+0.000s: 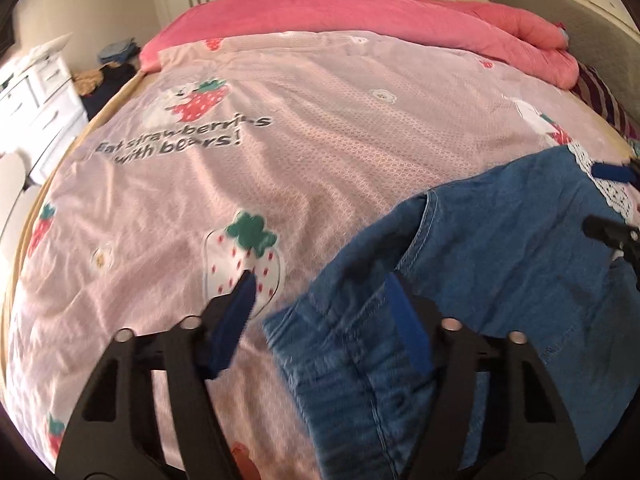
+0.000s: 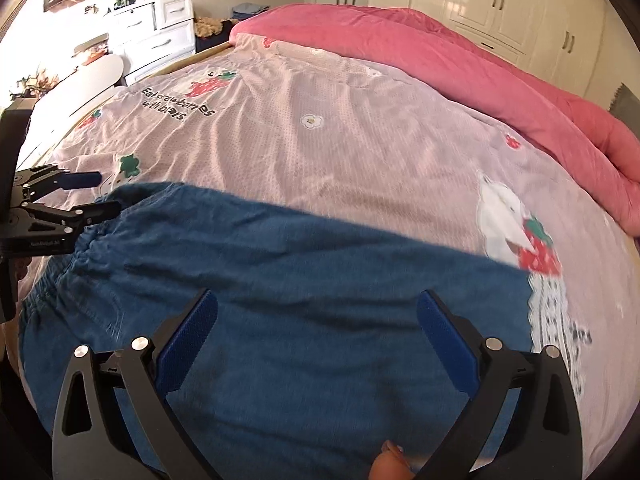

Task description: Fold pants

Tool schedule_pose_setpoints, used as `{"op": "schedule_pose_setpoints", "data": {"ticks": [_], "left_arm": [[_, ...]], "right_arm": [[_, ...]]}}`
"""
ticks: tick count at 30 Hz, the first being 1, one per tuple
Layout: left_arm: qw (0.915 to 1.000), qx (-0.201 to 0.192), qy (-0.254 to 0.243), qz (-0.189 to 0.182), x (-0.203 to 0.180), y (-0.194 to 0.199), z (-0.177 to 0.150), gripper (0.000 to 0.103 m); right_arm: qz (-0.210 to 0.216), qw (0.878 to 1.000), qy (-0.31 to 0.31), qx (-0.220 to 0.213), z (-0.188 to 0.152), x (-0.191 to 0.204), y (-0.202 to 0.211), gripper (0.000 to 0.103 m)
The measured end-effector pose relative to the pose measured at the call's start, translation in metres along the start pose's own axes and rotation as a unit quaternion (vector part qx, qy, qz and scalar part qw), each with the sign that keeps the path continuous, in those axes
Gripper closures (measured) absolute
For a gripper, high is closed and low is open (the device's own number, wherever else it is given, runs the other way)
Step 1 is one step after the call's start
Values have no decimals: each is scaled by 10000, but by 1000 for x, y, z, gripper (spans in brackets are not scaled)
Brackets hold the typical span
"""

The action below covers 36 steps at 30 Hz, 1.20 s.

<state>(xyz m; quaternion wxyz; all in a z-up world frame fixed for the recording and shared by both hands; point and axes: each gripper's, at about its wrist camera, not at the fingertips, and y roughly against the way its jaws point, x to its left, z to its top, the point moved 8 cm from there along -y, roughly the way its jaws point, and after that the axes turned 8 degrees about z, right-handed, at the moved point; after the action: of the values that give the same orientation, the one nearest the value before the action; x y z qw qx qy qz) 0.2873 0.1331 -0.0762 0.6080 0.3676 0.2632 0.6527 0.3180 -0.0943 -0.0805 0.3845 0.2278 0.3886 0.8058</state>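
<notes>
Pink strawberry-print cotton bedsheet [image 2: 320,152], wrinkled; blue denim pants [image 2: 280,280] with gathered elastic waistband lie along its near edge. Left gripper [image 1: 320,300] jaws apart, straddling waistband; right gripper [image 2: 316,316] spread above denim, holding nothing.

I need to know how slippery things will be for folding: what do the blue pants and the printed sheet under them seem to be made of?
Blue pants: seemingly soft denim or denim-look cotton, matte, with contrast-stitched seams, a gathered elastic waistband and white lace trim at the hem.
Printed sheet: apparently thin woven cotton or a blend, matte pink, finely wrinkled, with printed strawberries and lettering. Neither looks glossy or slick.
</notes>
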Motion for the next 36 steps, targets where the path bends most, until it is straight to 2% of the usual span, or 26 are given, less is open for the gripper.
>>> {"op": "schedule_pose_setpoints", "data": {"ticks": [5, 7, 12, 14, 19, 22, 24, 26, 27, 29, 31, 36], "left_arm": [[9993, 66, -208, -317, -10, -14, 5, 60], [9988, 106, -245, -413, -12, -21, 5, 72], [9968, 143, -311, -726, -20, -28, 2, 95], [9967, 103, -303, -749, -19, -23, 4, 100], [9952, -224, -68, -949, -12, 1, 15, 102], [9940, -444, -137, -989, -16, 19, 19, 102], [9932, -599, -219, -978, -18, 31, 20, 102], [9920, -698, -266, -1021, -21, 40, 21, 102], [9913, -749, -295, -1042, -23, 45, 21, 102], [9907, -794, -321, -1053, -25, 50, 20, 102], [9907, -814, -333, -1039, -26, 53, 18, 102], [9911, -890, -291, -948, -23, 61, 10, 102]], "right_arm": [[190, 9985, 480, 184, 19, 8, -24, 4], [223, 9973, 667, 233, 24, 11, -31, 4], [313, 9941, 962, 393, 34, 16, -54, 4], [377, 9930, 1032, 433, 39, 19, -63, 4], [551, 9906, 1179, 428, 47, 30, -72, 4], [577, 9880, 1352, 470, 50, 37, -77, 5], [636, 9864, 1445, 469, 52, 41, -78, 17], [782, 9835, 1549, 516, 53, 49, -78, 48], [904, 9814, 1599, 558, 51, 55, -77, 56], [1047, 9783, 1698, 558, 48, 64, -73, 84], [1090, 9770, 1768, 487, 43, 71, -63, 93], [1199, 9815, 1489, 131, 31, 75, -29, 95]]}}
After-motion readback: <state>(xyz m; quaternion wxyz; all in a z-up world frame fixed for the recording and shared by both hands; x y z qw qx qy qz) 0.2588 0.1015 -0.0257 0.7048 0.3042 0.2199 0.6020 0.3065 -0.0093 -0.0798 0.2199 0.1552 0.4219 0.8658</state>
